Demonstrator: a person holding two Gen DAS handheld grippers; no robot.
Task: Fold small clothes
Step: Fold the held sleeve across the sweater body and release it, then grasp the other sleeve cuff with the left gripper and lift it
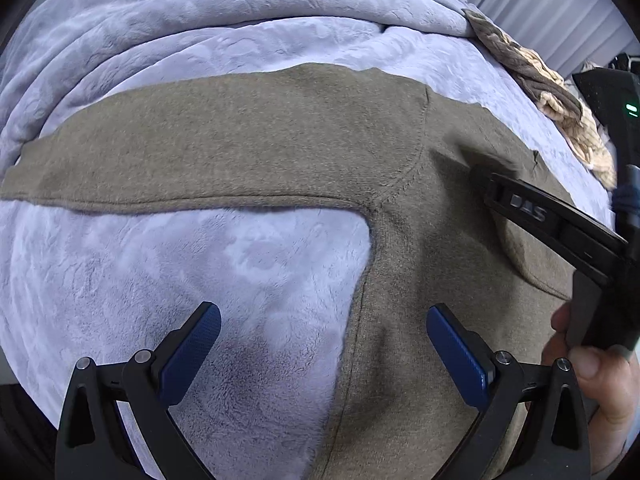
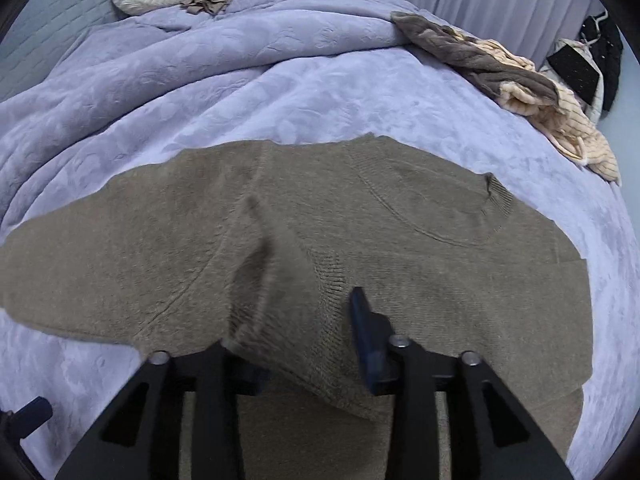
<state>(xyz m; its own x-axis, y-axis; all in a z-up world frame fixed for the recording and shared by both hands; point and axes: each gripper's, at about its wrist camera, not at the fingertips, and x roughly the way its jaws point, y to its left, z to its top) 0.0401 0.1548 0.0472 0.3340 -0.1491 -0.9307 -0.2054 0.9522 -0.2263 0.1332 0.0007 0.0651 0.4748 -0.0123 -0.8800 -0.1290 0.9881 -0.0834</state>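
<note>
Now, sweater [image 1: 280, 140]: lies flat on the blanket [image 1: 200, 280], one sleeve stretched out ahead of the left gripper [image 1: 324, 332].
Left gripper: wide open, holds nothing.
Right gripper [image 2: 304, 320]: a fold of sweater sits between its fingers; I cannot tell if it pinches.
Risk: fuzzy cloth may slip out, or bunch and fold crooked.

The left wrist view looks steeply down from close above the olive-brown knitted sweater [image 1: 280, 140] spread on the lavender plush blanket [image 1: 200, 272], facing the far curtains. The right wrist view sits slightly higher and further right, sharing both, plus the crumpled cream-and-brown clothes pile [image 2: 532, 92] far right.
</note>
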